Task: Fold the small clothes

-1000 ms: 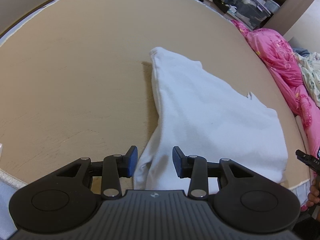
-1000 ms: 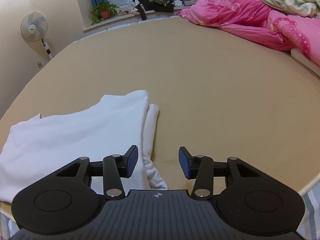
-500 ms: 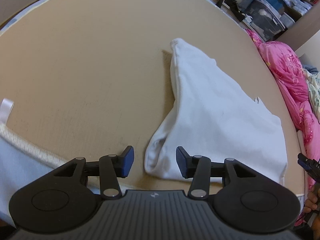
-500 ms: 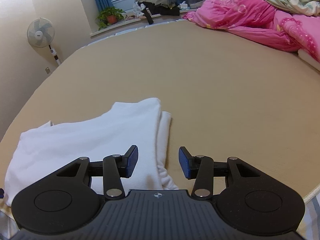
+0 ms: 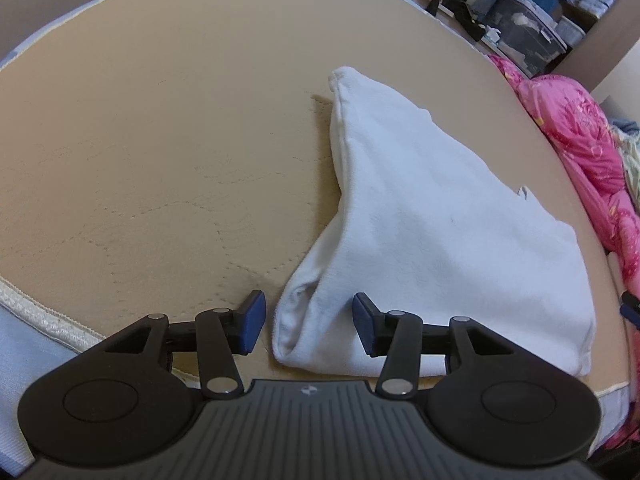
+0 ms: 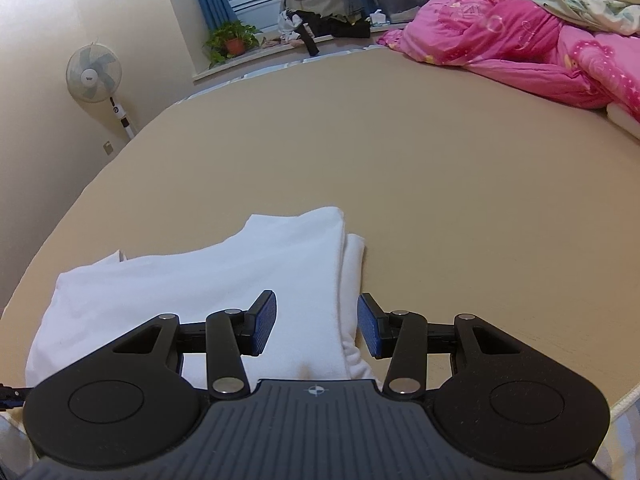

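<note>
A white garment (image 5: pixel 432 216), folded over on itself, is lying flat on the tan bed (image 5: pixel 160 140) near its front edge. The left tongs (image 5: pixel 308 326) are hovering spread over the garment's near left corner, pinching nothing. The right tongs (image 6: pixel 317 328) are likewise standing spread above the garment's layered right edge, their pads (image 6: pixel 264 324) not pressing the cloth. A pink quilt (image 6: pixel 520 52) is lying bunched at the bed's far right.
</note>
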The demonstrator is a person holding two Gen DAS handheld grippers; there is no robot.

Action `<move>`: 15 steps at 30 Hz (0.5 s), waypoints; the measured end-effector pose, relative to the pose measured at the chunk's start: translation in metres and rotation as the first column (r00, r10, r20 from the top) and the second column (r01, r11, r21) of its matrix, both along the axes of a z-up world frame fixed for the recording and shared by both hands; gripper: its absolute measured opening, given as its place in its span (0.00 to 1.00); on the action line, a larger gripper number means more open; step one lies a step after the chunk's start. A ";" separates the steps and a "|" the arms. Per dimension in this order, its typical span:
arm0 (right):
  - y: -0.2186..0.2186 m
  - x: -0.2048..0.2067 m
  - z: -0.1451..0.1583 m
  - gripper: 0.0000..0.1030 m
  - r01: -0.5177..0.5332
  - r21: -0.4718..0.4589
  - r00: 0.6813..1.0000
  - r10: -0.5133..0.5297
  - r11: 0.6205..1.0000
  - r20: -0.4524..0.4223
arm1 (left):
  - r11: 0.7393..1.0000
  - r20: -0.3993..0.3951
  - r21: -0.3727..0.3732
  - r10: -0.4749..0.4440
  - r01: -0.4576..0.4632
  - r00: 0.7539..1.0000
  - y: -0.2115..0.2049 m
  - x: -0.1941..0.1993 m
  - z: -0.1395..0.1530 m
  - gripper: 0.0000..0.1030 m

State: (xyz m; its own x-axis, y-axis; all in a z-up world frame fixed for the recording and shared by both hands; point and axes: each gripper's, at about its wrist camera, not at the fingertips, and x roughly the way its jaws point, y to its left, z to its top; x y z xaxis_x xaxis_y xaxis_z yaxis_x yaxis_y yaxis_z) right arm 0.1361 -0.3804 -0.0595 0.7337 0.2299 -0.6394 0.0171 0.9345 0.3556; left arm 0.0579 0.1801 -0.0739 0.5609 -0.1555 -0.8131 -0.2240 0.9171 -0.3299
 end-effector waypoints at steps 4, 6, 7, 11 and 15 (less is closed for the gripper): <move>-0.006 -0.003 -0.002 0.46 0.018 0.007 1.000 -0.018 1.000 -0.006 | 1.000 0.004 0.017 -0.016 0.016 1.000 -0.006 -0.002 0.001 0.48; -0.007 -0.004 -0.002 0.45 0.025 0.010 1.000 -0.025 1.000 -0.009 | 1.000 0.006 0.020 -0.022 0.022 1.000 -0.008 -0.002 0.001 0.45; -0.008 -0.004 -0.002 0.46 0.027 0.012 1.000 -0.027 1.000 -0.009 | 0.999 0.009 0.021 -0.029 0.029 1.000 -0.010 -0.002 0.002 0.39; -0.008 -0.004 -0.001 0.46 0.029 0.016 1.000 -0.029 0.999 -0.008 | 0.998 0.015 0.022 -0.053 0.053 0.998 -0.011 -0.002 0.002 0.28; -0.007 -0.003 -0.001 0.46 0.027 0.014 1.000 -0.027 1.000 -0.008 | 0.995 0.008 -0.094 -0.012 0.013 1.000 0.005 -0.002 0.002 0.29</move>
State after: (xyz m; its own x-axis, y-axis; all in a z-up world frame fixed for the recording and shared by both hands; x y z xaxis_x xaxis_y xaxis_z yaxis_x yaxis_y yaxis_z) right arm 0.1326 -0.3870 -0.0605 0.7351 0.2186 -0.6418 0.0453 0.9287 0.3681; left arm 0.0554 0.1846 -0.0716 0.5645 -0.2384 -0.7903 -0.2099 0.8844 -0.4168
